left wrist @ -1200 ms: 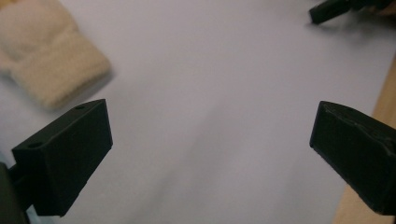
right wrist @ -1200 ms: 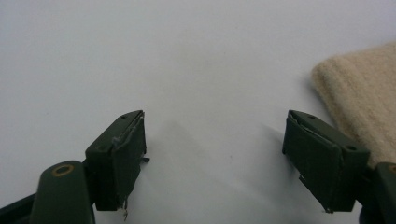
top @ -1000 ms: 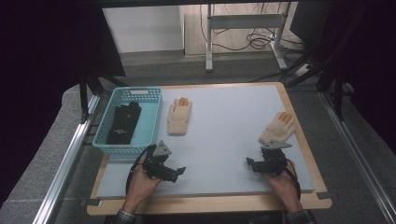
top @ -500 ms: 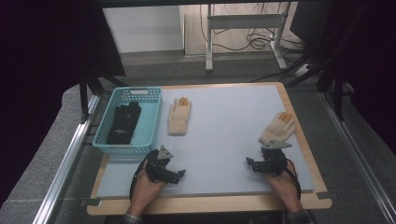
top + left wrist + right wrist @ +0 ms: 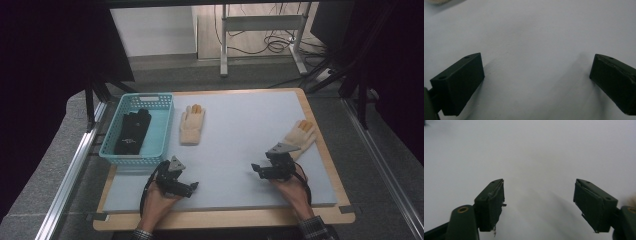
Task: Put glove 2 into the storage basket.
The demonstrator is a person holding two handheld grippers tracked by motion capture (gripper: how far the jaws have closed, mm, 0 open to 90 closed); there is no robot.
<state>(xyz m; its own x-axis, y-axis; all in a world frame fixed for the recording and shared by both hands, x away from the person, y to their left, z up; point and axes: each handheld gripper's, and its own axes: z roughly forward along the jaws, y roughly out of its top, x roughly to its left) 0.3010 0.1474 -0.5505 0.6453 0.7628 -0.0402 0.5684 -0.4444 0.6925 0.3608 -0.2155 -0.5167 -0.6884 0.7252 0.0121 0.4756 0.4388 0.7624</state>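
— Where's the glove (image 5: 298, 136)?

— At the table's (image 5: 240, 125) right edge, just beyond my right claw (image 5: 261, 169). That claw's jaws have just been closing a little, yet stand apart with nothing between them; my left claw (image 5: 192, 186) is open too.

— How will it handle?

— Soft, light and floppy, I reckon; I'd pinch the cuff.

Grey floor (image 5: 45, 170), metal frame (image 5: 260, 22), cables (image 5: 272, 45)
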